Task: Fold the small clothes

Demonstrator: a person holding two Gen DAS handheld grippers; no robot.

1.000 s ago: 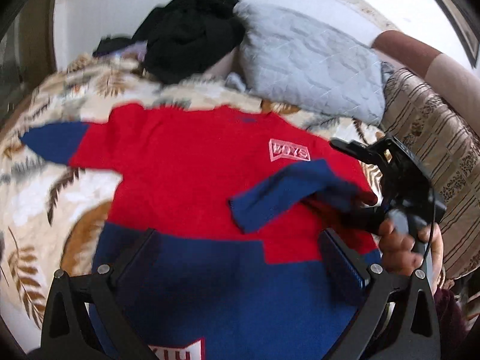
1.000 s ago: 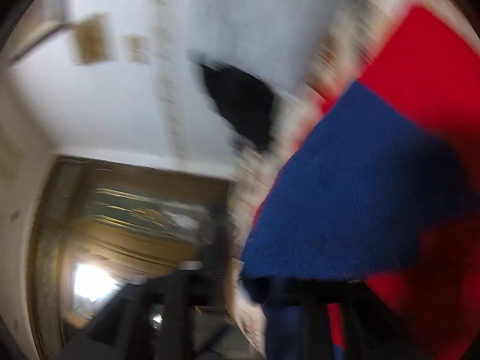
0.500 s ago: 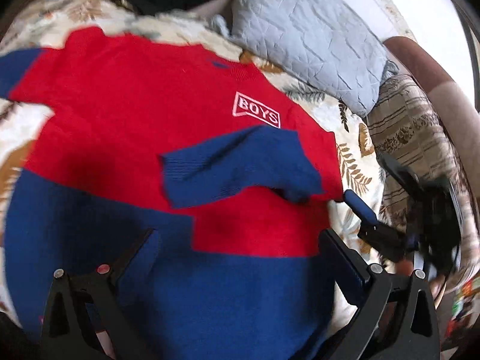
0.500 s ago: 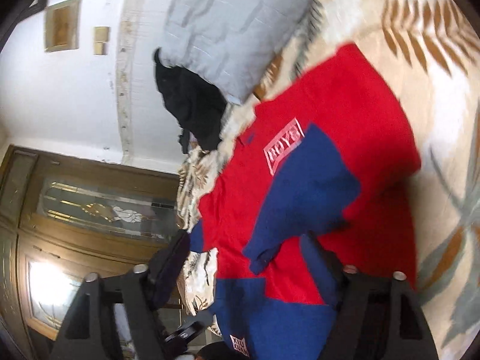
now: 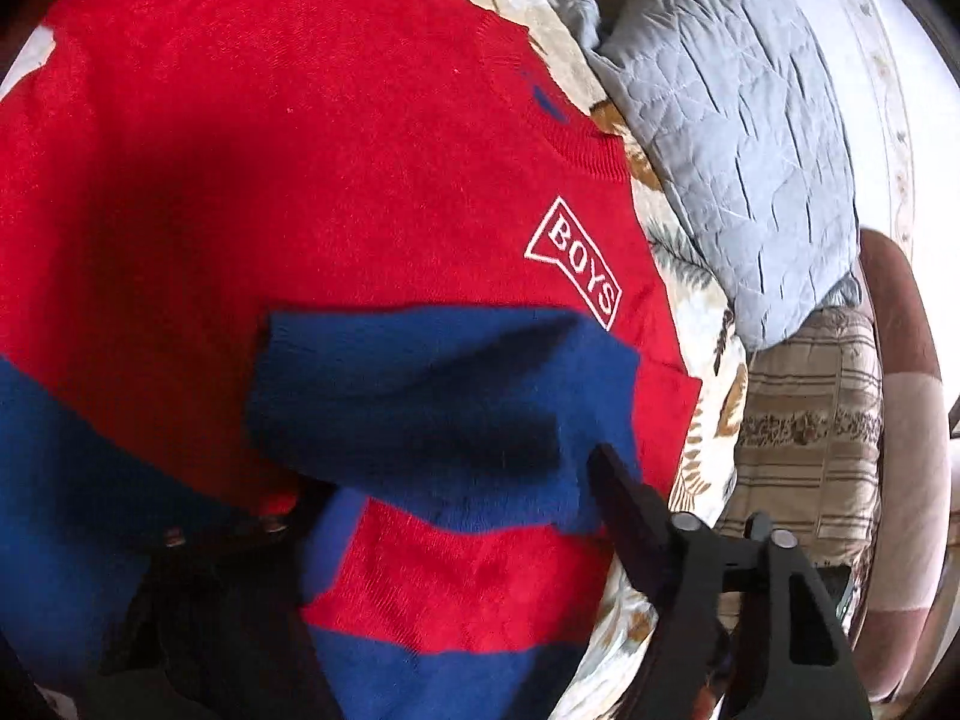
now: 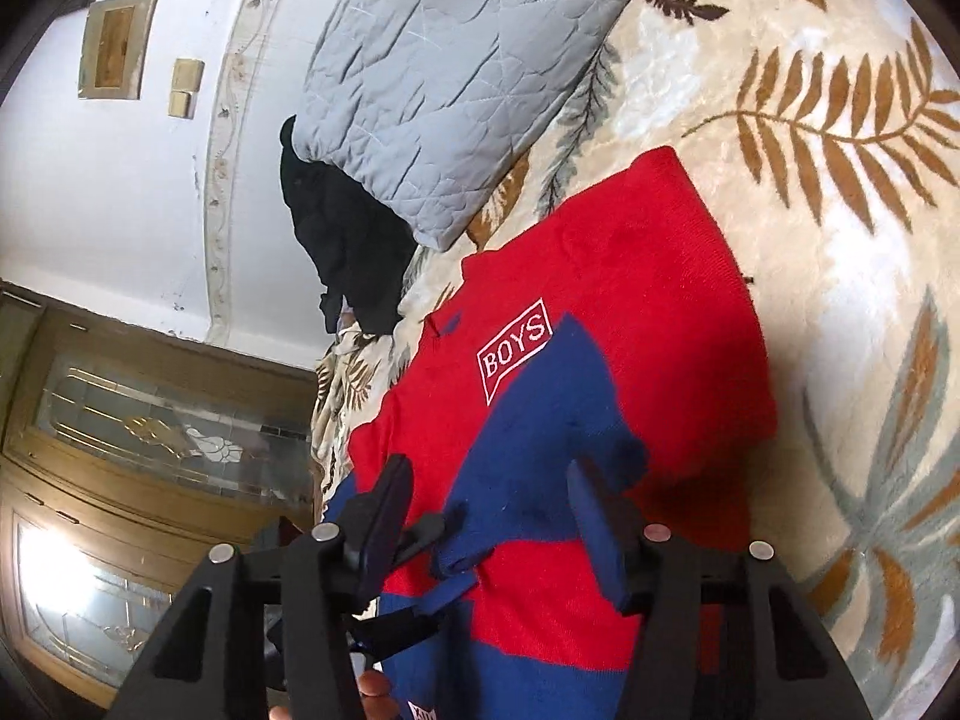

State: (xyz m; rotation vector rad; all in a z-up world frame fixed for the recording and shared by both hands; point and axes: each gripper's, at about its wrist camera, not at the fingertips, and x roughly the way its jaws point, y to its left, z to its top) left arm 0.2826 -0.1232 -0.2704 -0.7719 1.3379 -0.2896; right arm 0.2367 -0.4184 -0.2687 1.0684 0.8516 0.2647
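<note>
Left gripper point(image 5: 456, 516) sits low over the sweater point(image 5: 288, 180), fingers spread wide apart with nothing between them but cloth below; the right-hand finger point(image 5: 624, 504) shows sharp against the blue, the other is lost in shadow at lower left. Just ahead of it lies the blue sleeve point(image 5: 432, 396), folded across the red chest, its cuff edge pointing left and its far end reaching the sweater's right side. Above the sleeve, the white BOYS patch point(image 5: 576, 264). Over to the right gripper point(image 6: 486, 510): fingers also well apart, gripping nothing, hovering over the same sleeve point(image 6: 540, 420), whose cuff sits between them. In that view the left gripper point(image 6: 420, 531) pokes in just beyond the left finger, and a fingertip of the person's hand point(image 6: 375, 687) shows at the bottom edge. The sweater lies flat on the bed point(image 6: 840, 240), a leaf-print cover under it. Its right side edge runs straight, with a broad strip of bare cover beyond it. Past the collar, a grey quilted pillow point(image 6: 456, 60) lies close to the shoulder, and a dark heap of clothes point(image 6: 348, 240) is tucked behind that against the white wall point(image 6: 120, 180). A striped cushion point(image 5: 810, 420) lies off the bed's right edge.
</note>
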